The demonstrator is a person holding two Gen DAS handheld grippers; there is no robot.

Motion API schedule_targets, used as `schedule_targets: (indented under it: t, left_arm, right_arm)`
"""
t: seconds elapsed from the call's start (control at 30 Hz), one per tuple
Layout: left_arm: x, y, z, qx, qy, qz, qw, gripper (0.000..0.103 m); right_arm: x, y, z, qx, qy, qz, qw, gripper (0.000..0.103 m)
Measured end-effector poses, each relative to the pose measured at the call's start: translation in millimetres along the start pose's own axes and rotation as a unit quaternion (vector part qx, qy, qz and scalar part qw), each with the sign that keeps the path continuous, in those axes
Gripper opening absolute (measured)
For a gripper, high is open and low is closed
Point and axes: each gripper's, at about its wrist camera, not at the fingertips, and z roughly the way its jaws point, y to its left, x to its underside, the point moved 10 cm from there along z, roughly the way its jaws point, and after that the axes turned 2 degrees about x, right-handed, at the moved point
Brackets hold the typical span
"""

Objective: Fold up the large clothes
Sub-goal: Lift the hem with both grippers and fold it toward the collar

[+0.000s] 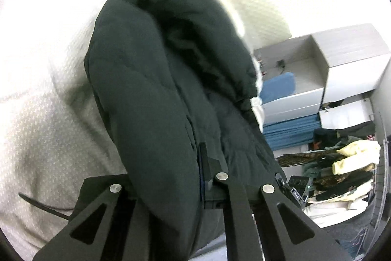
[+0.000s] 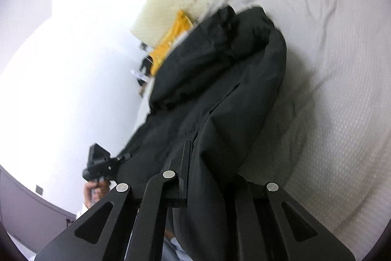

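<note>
A dark puffer jacket (image 1: pixel 156 80) hangs lifted between the two grippers, its far end trailing onto the white textured bedspread (image 1: pixel 36 129). The left gripper (image 1: pixel 171 177) is clamped on one edge of the jacket, and the right gripper (image 2: pixel 210 173) grips the other edge. Beyond stand grey shelves (image 1: pixel 342 70) and a rack of clothes (image 1: pixel 342 168).

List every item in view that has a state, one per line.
black jacket: bunched, draped, held at both ends over the bed
left gripper: jaws shut on jacket fabric
right gripper: jaws shut on jacket fabric
white bedspread: wrinkled
shelf unit: open-fronted
</note>
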Motion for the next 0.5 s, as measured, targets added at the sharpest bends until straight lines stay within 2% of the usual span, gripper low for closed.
schedule_targets:
  t: [0.17,0.3,0.4,0.5]
  left_arm:
    - [2.0,-19.4,-38.4,0.027,-0.011,0.004,0.9996,0.005]
    - [0.7,-39.9,-86.4,0.046,-0.027,0.013,0.9985,0.005]
    - [4.5,-55.8,-113.9,0.044,-0.033,0.035,0.9979,0.005]
    - [20.7,-71.1,-137.6,0.030,-0.033,0.055,0.9975,0.005]
  right_arm:
    - [-2.2,15.5,-38.8,-0.022,-0.030,-0.005,0.999,0.006]
    - [2.8,36.7,-65.8,-0.043,-0.044,-0.022,0.998,0.005]
    - [7.8,50.8,-87.9,-0.064,-0.058,-0.019,0.996,0.005]
    - [18.4,67.6,-106.1,-0.066,-0.061,-0.017,0.996,0.005]
